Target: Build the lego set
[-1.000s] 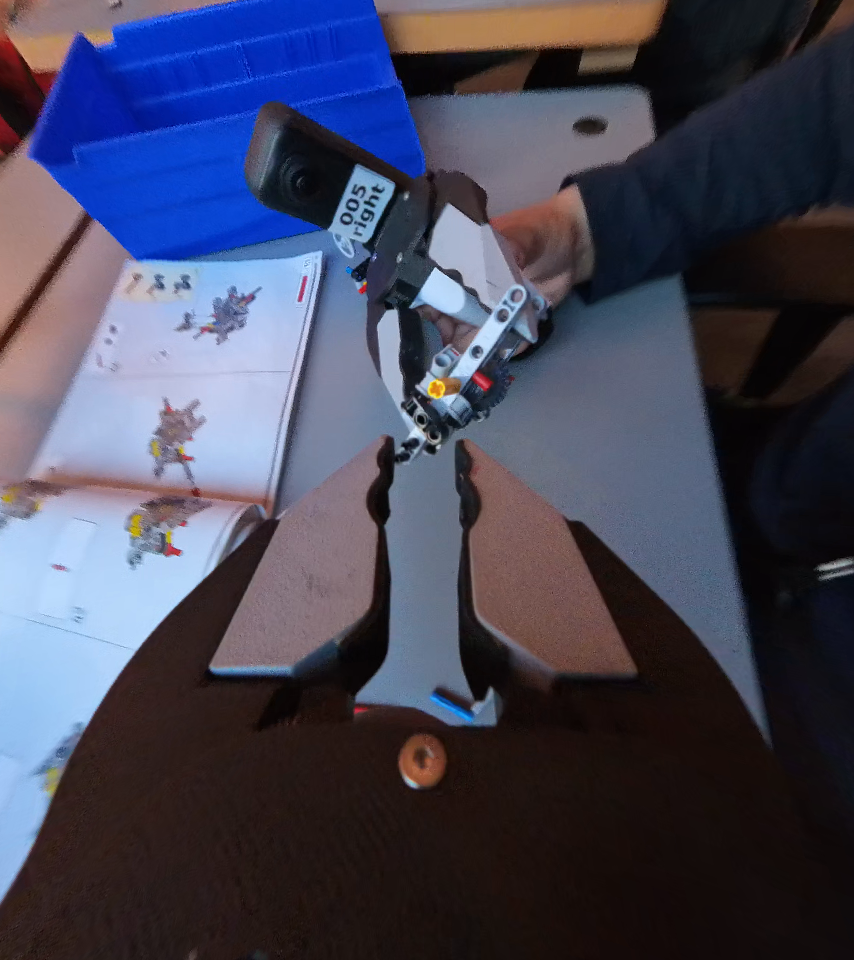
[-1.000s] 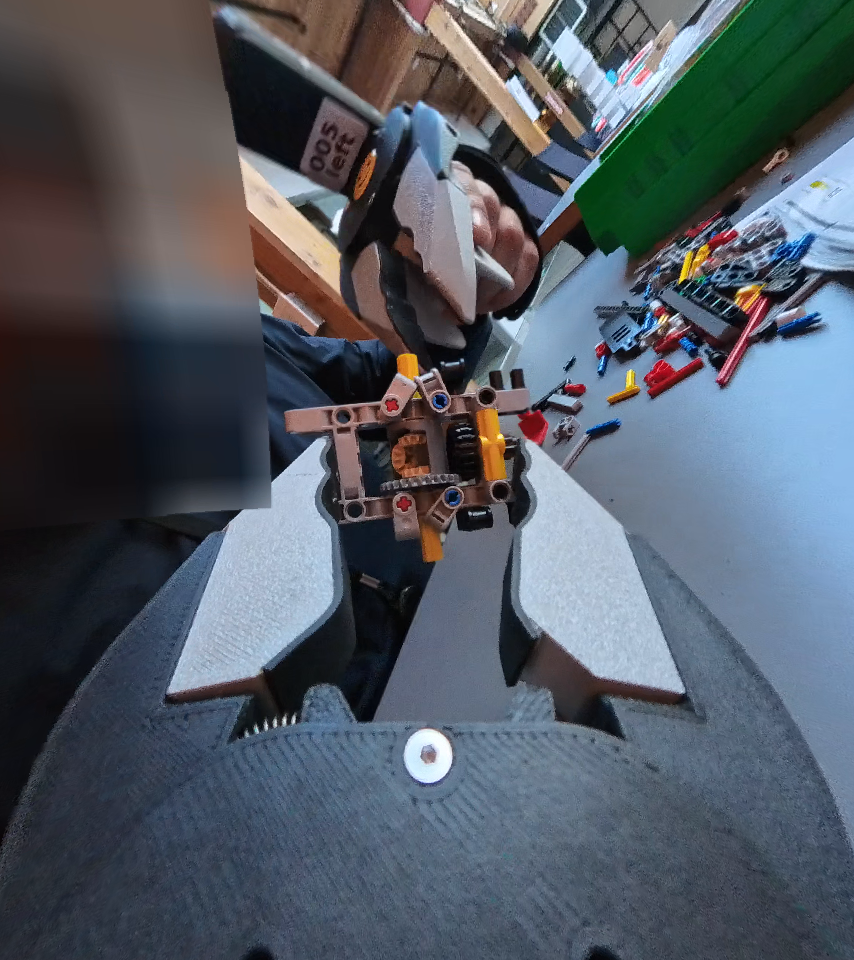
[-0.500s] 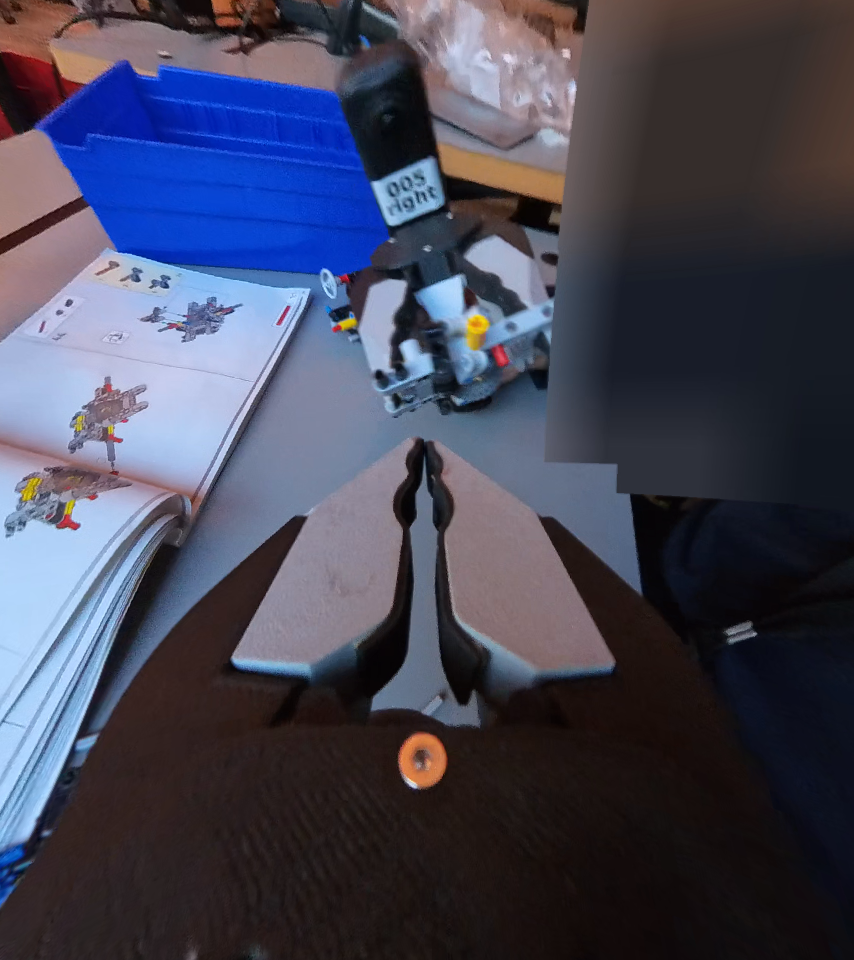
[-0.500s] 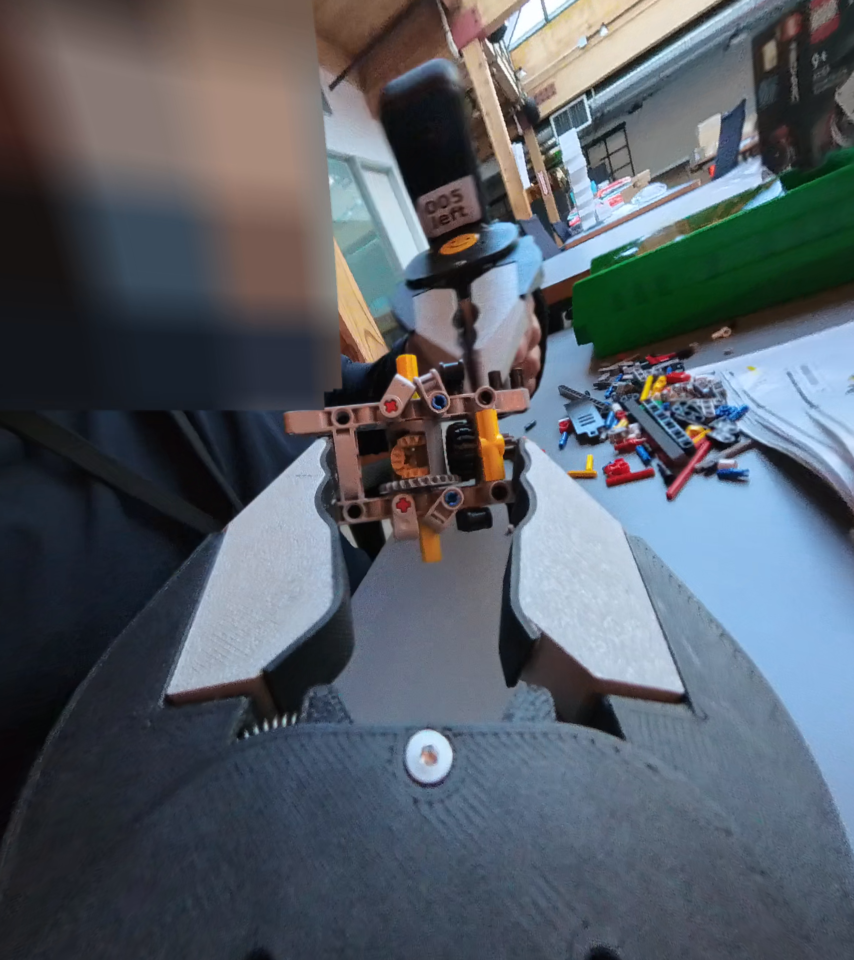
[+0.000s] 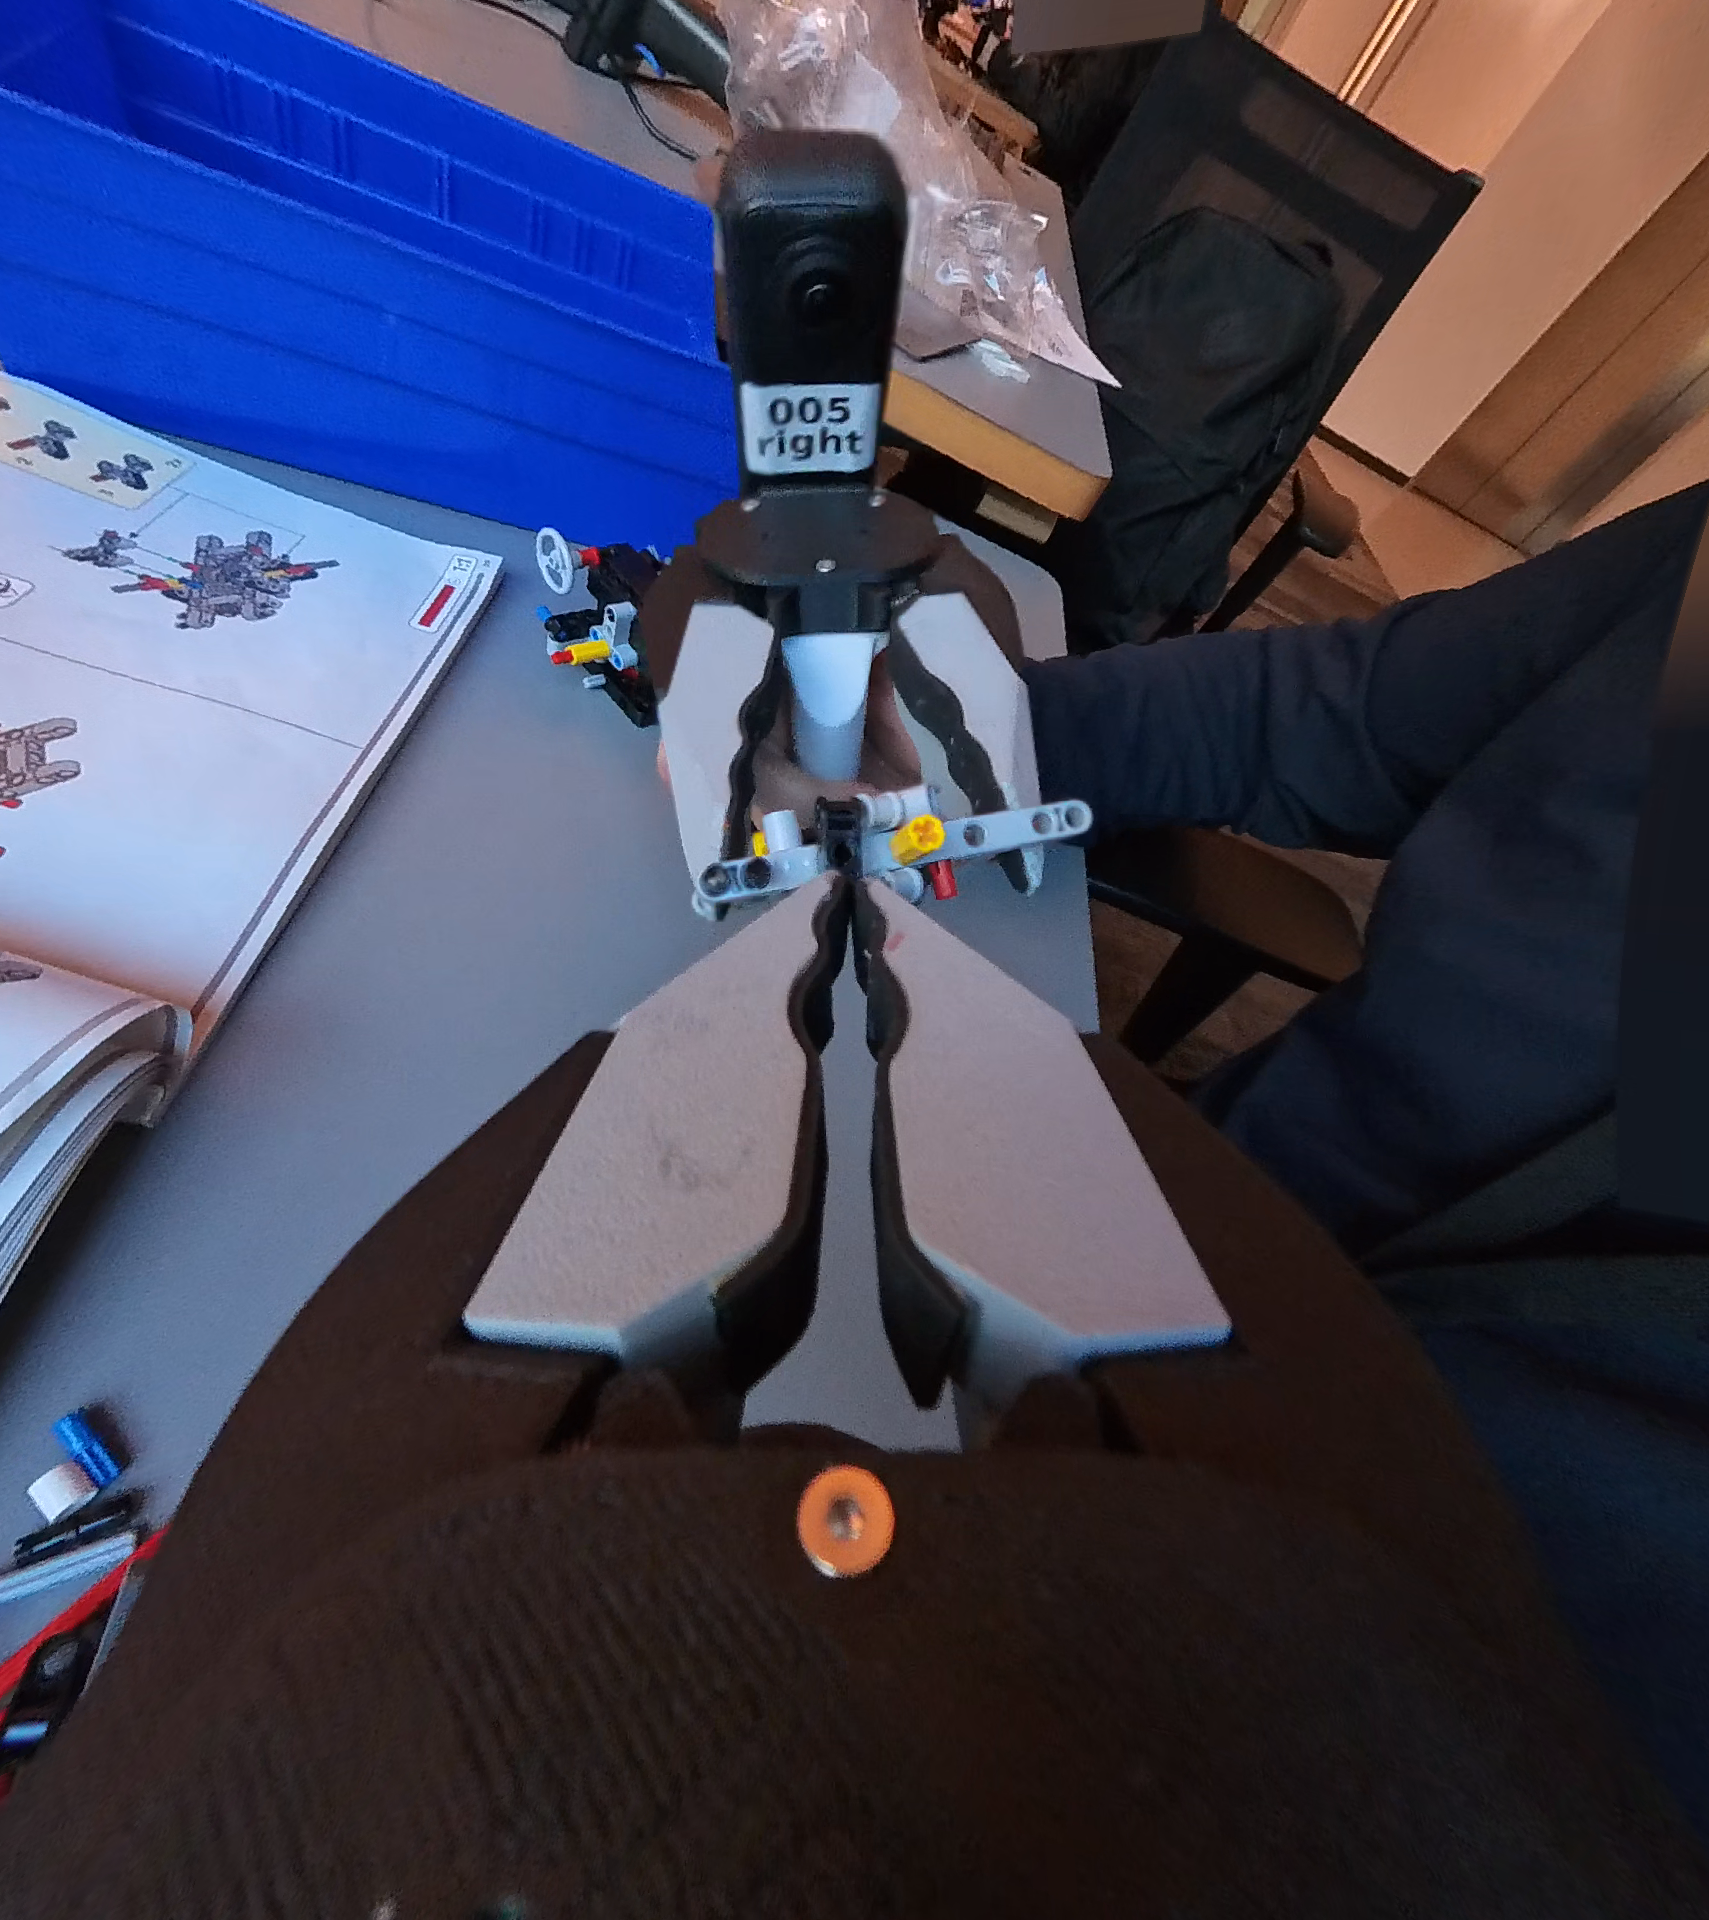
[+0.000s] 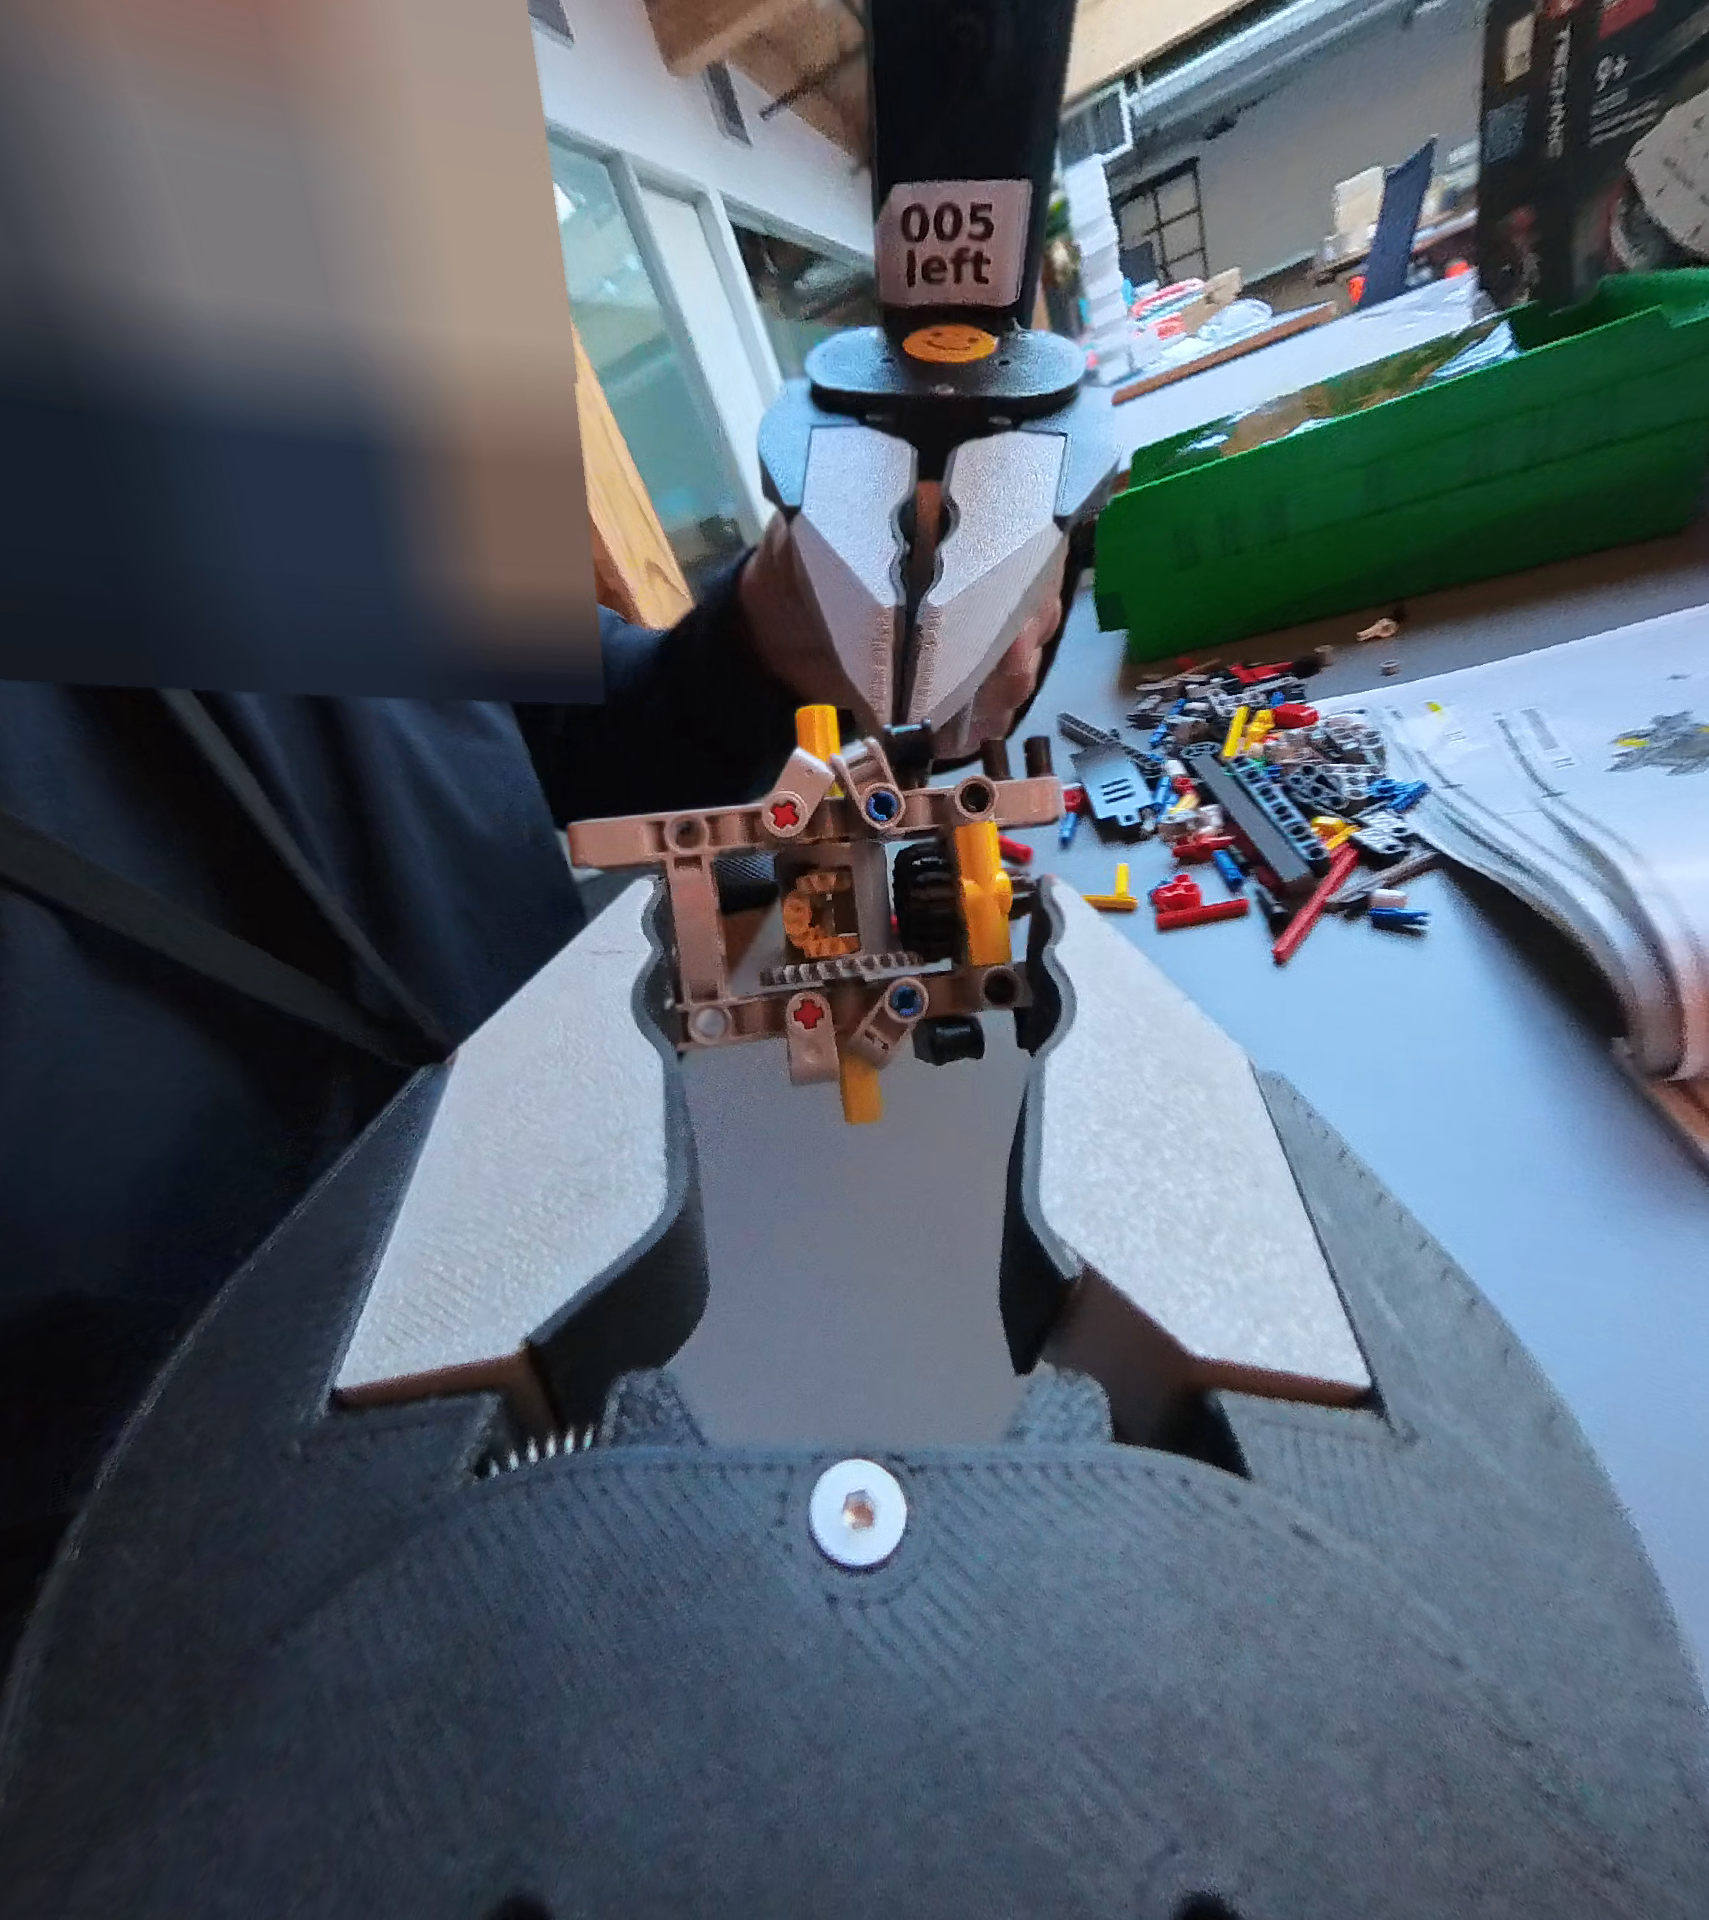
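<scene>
Lying at the left of the left wrist view, an open instruction booklet (image 5: 154, 727) rests on the grey tabletop (image 5: 434, 935), with a blue bin (image 5: 310, 291) behind it and a small black-and-grey brick cluster (image 5: 606, 634) just past its corner. Toward the middle, the left tool (image 5: 845, 883) has its fingers brought together; a small black piece appears pinched at their tips, right against a grey brick assembly (image 5: 891, 842). That assembly is gripped by the right tool (image 5: 881, 821), which faces back with a camera on top and a hand behind it. Seen from the right wrist view, the right tool (image 6: 850, 956) stands wide, both pads pressed on the sides of the same assembly (image 6: 829, 914), a tan frame with yellow axles, black gears and red pins, held above the tabletop edge. Directly behind it the left tool (image 6: 912, 717) points down at the assembly's top. Farther right lie a heap of loose bricks (image 6: 1265, 810), a green bin (image 6: 1432, 488) and the booklet (image 6: 1608, 790).
</scene>
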`<state>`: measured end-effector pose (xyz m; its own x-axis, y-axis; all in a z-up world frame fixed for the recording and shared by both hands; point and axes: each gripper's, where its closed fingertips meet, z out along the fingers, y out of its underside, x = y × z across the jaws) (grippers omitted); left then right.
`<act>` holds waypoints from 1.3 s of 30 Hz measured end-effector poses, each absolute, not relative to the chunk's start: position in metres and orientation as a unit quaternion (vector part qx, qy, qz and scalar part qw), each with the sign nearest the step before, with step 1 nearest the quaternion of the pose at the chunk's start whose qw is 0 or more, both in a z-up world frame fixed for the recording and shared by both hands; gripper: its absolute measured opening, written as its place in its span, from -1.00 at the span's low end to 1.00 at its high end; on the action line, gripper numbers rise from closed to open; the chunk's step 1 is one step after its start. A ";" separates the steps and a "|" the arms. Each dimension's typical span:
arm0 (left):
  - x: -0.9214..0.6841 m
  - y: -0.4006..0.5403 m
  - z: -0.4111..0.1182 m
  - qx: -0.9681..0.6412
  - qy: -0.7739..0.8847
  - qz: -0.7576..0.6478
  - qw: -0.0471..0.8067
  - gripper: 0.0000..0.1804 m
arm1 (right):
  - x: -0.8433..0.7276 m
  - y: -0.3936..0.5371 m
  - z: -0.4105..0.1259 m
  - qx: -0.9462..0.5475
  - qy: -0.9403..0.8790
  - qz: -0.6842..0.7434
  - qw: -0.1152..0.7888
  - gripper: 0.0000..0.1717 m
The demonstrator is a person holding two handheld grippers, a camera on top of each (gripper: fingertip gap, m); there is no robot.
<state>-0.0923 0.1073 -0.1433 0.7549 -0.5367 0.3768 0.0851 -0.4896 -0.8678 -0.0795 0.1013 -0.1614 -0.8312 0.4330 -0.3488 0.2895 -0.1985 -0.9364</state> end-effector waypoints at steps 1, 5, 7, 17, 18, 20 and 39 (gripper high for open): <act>-0.092 0.106 -0.144 -0.801 0.142 -0.324 0.483 -1.00 | -0.080 0.101 -0.162 -0.283 -0.642 0.710 0.068 -0.24; -0.091 0.102 -0.150 -0.809 0.156 -0.322 0.467 -1.00 | -0.083 0.099 -0.172 -0.276 -0.693 0.646 0.162 -0.24; -0.092 0.100 -0.153 -0.813 0.166 -0.312 0.463 -1.00 | -0.085 0.099 -0.172 -0.274 -0.706 0.623 0.198 -0.23; -0.099 0.095 -0.173 -0.833 0.232 -0.224 0.450 -0.83 | -0.090 0.097 -0.194 -0.274 -0.768 0.511 0.274 -0.24; -0.097 0.095 -0.176 -0.833 0.239 -0.221 0.447 -0.84 | -0.090 0.097 -0.196 -0.273 -0.771 0.501 0.281 -0.24; -0.096 0.096 -0.185 -0.833 0.254 -0.213 0.444 -0.87 | -0.091 0.096 -0.197 -0.269 -0.778 0.487 0.293 -0.24; -0.097 0.088 -0.243 -0.846 0.267 -0.228 0.401 -0.93 | -0.092 0.092 -0.258 -0.264 -0.858 0.344 0.274 -0.23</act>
<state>-0.0974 0.0885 -0.2432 0.7526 -0.6356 0.1721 -0.2697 -0.5360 -0.8000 -0.0917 0.0916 -0.2577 -0.7107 0.6420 0.2877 0.2653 0.6233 -0.7356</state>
